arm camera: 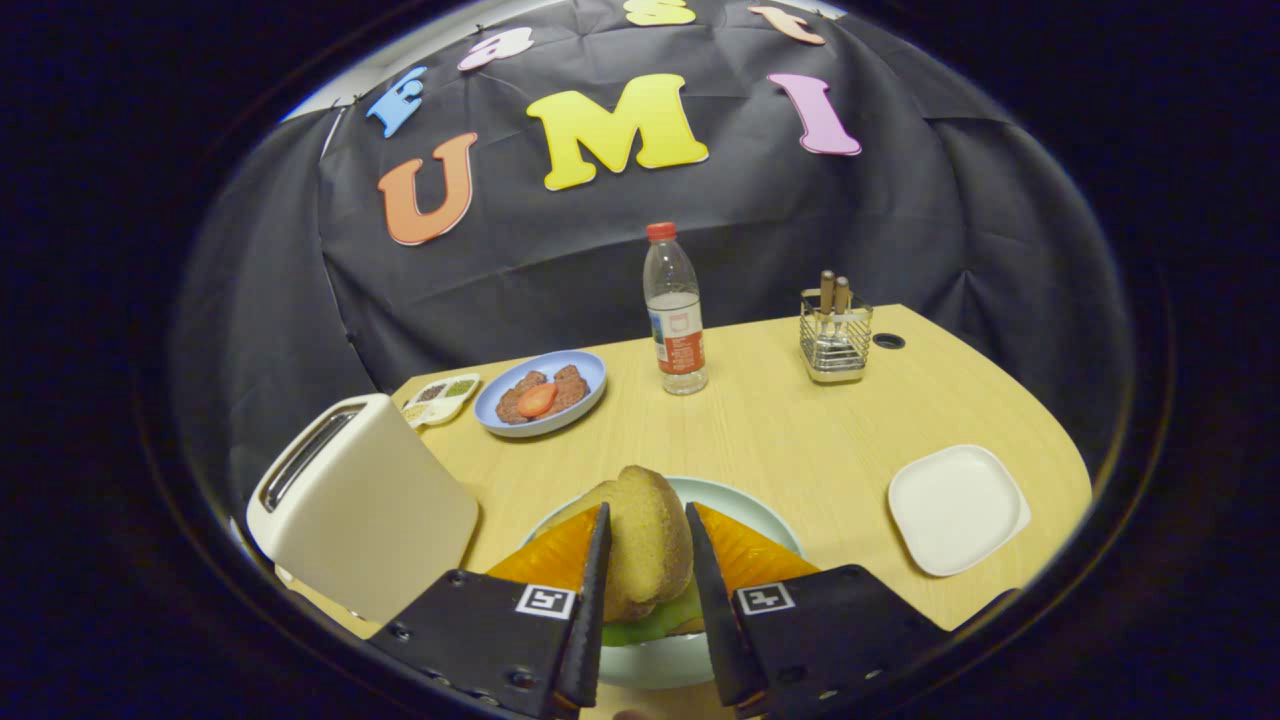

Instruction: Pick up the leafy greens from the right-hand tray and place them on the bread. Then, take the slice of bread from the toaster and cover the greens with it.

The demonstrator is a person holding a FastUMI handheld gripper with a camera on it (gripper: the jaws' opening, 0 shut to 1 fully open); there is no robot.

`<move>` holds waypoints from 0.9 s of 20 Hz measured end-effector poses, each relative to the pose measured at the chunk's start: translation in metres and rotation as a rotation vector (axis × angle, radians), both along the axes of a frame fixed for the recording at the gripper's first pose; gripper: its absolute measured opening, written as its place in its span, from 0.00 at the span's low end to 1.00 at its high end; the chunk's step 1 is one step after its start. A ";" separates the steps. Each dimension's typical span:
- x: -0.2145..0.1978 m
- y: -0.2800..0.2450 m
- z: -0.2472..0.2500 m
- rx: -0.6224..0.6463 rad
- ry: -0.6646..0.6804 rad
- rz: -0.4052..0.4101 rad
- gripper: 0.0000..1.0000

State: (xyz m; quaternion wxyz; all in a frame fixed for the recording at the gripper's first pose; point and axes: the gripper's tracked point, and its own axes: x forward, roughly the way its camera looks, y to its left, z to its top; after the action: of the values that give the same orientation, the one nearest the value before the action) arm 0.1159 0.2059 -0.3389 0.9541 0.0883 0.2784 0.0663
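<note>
1. Your gripper [645, 570] has the bread slice [648, 545] between its fingers, standing on edge – both fingers look pressed on its faces, jaws only as wide as the slice is thick
2. The slice hangs just over the pale green plate [745, 505], w/ the leafy greens [655, 622] showing right under its lower edge, so the greens are already placed. I can't make out the bottom bread beneath them
3. Judging from this, you're on the last step – covering the greens. Slice is upright now, so it needs tipping flat before you let go
4. Roll your wrist so a broad face of the slice turns down, then lower til it rests on the greens. Don't drop it from height – it may land crooked or slide off
5. Centre it over the greens first; they sit a bit nearer you than the plate's middle
6. Open slowly & only a little, then back out along the fingers' line so the pads don't drag the slice
7. Mind the toaster [365, 500] close on the left when you withdraw. White tray [958, 508] on the right is well apart, no worry there
</note>
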 end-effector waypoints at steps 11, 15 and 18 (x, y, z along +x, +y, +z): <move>-0.008 -0.116 0.079 -0.066 -0.115 -0.041 0.88; -0.021 -0.175 0.153 -0.134 -0.230 -0.032 0.95; -0.035 -0.209 0.202 -0.163 -0.300 -0.022 0.97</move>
State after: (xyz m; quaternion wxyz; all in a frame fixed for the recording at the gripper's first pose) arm 0.0808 -0.0028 -0.1366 0.9896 0.0028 0.1362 0.0454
